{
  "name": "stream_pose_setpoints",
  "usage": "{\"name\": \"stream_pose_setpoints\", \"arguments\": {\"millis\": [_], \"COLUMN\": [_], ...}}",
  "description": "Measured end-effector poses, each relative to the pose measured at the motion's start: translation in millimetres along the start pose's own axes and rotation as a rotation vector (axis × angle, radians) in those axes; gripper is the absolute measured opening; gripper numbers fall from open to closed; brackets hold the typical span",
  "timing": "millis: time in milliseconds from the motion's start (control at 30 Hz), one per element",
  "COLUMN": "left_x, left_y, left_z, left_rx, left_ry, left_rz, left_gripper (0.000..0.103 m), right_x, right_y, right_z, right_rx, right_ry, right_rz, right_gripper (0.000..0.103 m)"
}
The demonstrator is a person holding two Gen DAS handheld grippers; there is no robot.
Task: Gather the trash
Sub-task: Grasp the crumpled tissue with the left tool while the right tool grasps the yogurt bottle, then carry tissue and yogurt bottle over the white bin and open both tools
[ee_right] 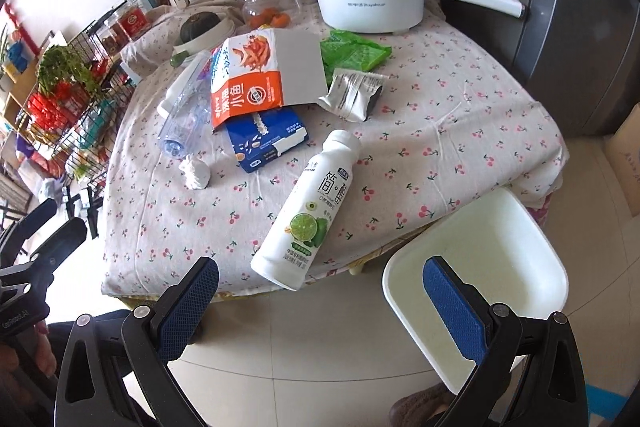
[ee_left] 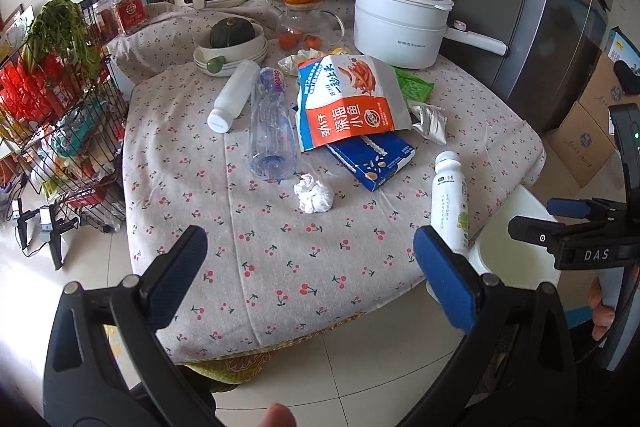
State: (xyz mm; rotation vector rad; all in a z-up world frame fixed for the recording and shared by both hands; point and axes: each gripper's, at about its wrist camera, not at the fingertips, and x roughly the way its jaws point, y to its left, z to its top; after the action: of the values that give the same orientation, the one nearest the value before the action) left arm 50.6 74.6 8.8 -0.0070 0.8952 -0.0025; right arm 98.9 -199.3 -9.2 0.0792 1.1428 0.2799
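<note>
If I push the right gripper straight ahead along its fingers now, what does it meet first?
Probably the white lime yogurt bottle lying at the table's near edge, a little left of the midline of the open right gripper. The white bin sits off to the right. Depth is uncertain, so it might instead meet the cherry-print tablecloth.

three bottles (ee_left: 269,125), two boxes (ee_left: 347,103), two wrappers (ee_right: 352,95), one tissue (ee_left: 314,199).

Cherry-print cloth under bright trash

The tabletop (ee_right: 460,115) cloth is pale with red cherries; on it lie an orange-and-blue snack bag (ee_right: 256,75), a blue carton (ee_right: 266,141), a green wrapper (ee_right: 354,53), a white lime-printed bottle (ee_right: 308,207) and white tissue (ee_left: 314,195).
</note>
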Motion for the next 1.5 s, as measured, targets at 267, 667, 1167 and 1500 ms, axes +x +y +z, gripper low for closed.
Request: {"name": "stream_pose_setpoints", "arguments": {"millis": [267,667,1167,1500], "left_x": [65,147,152,87], "left_y": [19,5,2,-106], "left_z": [21,29,19,1], "left_rx": [-0.055,-0.104,-0.145,0.016], "left_ry": [0.193,0.340,0.275,0.182], "left_rz": [-0.079,-0.122,-0.176,-0.356], "left_gripper": [0.096,0.072,0.034,0.034], "right_x": [84,138,80,17], "right_y": [-8,-25,-48,-136], "right_z": [35,50,48,16], "right_rx": [0.109,0.241,0.259,0.379], "right_ry": [0.152,0.243,0.140,-0.015], "right_rz": [0.106,0.145,0.203,0.118], "right_gripper": [0.094,0.051,0.050,0.050]}}
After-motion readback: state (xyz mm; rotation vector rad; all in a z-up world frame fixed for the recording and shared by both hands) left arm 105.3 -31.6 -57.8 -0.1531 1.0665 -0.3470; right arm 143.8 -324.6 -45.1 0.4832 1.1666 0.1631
